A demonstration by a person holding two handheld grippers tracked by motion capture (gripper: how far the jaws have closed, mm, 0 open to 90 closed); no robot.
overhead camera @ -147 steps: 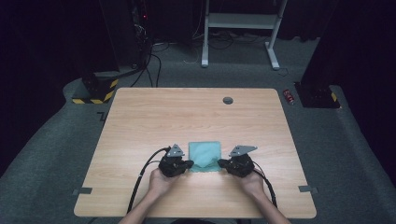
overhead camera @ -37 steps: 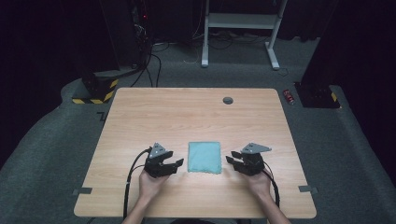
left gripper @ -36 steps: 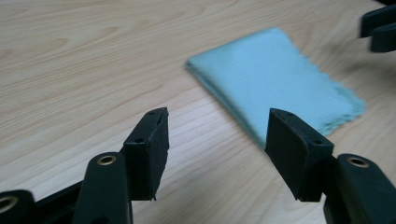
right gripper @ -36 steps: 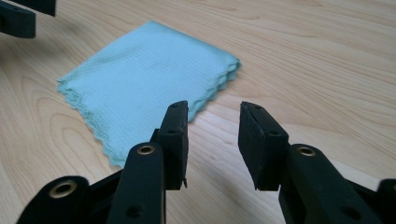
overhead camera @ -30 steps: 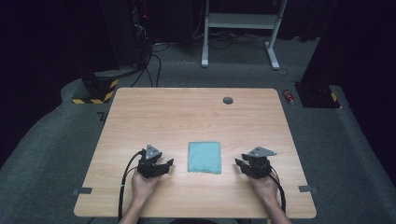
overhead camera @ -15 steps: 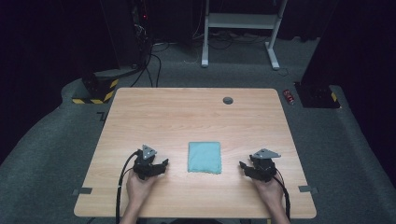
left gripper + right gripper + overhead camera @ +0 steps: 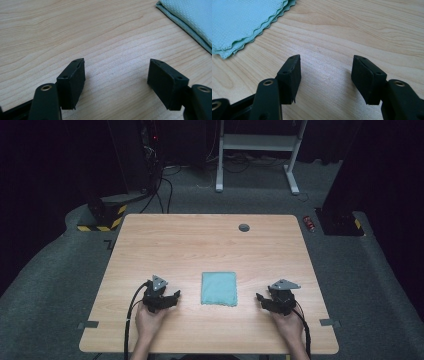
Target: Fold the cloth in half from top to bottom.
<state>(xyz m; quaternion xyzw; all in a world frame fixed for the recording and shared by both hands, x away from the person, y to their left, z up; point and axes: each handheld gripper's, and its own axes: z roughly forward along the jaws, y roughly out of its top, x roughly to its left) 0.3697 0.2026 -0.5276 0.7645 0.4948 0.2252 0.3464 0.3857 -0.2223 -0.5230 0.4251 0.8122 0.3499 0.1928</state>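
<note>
- Cloth (image 7: 218, 288), teal and folded to a flat square, lies on the wooden table (image 7: 200, 240), near its front edge and midway between the two hands.
- Left gripper (image 7: 172, 297) rests on the table to the cloth's left, apart from it; its fingers (image 7: 72, 81) have just been opening, stand wide, and have only bare wood between them.
- Right gripper (image 7: 261, 299) rests to the cloth's right, also apart from it; its fingers (image 7: 290, 77) have just been opening too and hold nothing.
- Stacked scalloped edges of the cloth show in the right gripper view (image 7: 242, 22).
- Small dark round disc (image 7: 244, 227) sits near the table's far edge, well away from the cloth.
</note>
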